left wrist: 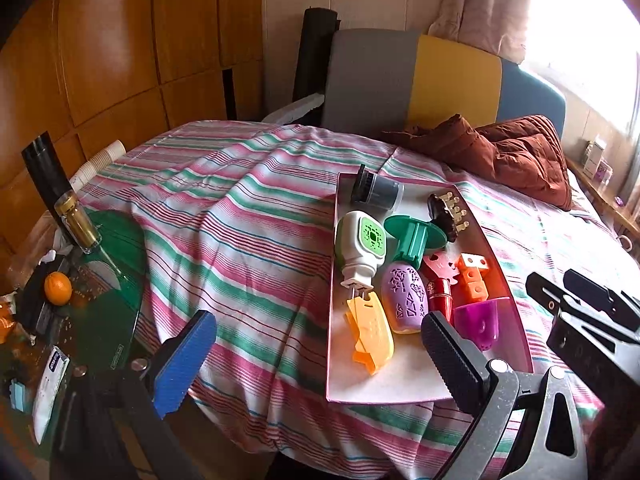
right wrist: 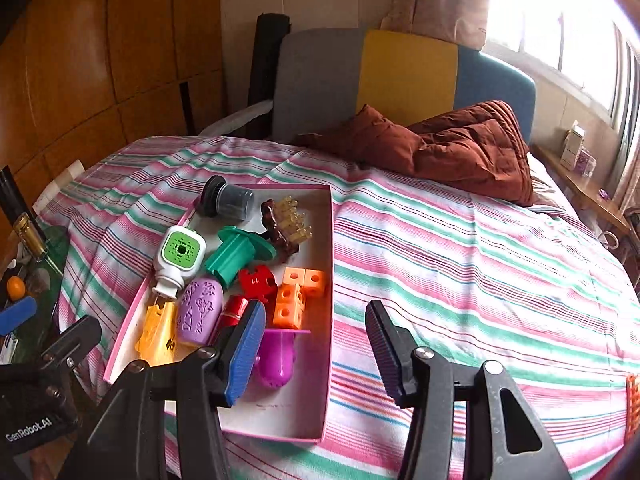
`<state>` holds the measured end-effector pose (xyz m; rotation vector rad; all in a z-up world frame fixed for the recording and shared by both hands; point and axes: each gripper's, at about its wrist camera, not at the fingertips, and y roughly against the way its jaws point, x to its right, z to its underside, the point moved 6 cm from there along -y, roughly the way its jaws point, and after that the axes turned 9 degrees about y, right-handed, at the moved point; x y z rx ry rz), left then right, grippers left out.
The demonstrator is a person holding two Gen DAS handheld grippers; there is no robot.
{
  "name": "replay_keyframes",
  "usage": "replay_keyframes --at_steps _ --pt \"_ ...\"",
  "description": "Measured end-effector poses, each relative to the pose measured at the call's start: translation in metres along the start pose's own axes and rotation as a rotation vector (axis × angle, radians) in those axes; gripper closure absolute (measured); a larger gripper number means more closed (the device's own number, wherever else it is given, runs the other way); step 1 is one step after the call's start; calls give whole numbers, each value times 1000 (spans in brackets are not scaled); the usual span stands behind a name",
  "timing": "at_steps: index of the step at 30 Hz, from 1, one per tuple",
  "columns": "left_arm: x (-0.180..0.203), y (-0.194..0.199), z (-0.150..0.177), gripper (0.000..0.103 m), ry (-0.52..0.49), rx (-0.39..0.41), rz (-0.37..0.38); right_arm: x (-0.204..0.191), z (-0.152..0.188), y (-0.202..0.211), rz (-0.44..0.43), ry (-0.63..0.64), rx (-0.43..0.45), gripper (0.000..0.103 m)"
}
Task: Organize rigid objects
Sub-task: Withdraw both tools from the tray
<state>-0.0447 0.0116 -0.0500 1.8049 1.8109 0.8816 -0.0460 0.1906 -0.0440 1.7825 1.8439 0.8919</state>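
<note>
Fingers of the right gripper (right wrist: 316, 354) stood apart with nothing between them, hanging over the near right edge of the box; fingers of the left gripper (left wrist: 320, 364) were spread wider, also empty, just short of the box's near left corner.

Bed (right wrist: 480, 264), striped sheet, carried everything. Brown quilt (right wrist: 460, 148) bunched by the headboard, well apart from the work.

Pink box (right wrist: 320, 438), shallow and open-topped, sat on the sheet; soft bedding beneath, so it would likely tip if pressed at one rim.

Contents, all hard plastic, likely light and slick:
- white plug-in device (right wrist: 178, 258), green face, leaning on the left wall. Best pinched across its flat sides.
- teal spool (right wrist: 234, 258), mid-box; the narrow barrel looked the grip point.
- purple egg-shaped case (right wrist: 200, 310), rounded, apt to squirt out; take across its short width.
- orange cube blocks (right wrist: 298, 294), square faces, easiest hold.
- magenta cup (right wrist: 276, 356), on its side, nearest the right fingers.
</note>
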Motion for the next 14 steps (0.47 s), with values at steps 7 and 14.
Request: replay_keyframes --at_steps 7,14 --pt "1 6 2 1 -2 26 -13 -3 8 11 10 4 18 50" --pt "-1 8 0 3 -12 48 -23 -11 9 9 4 21 16 50"
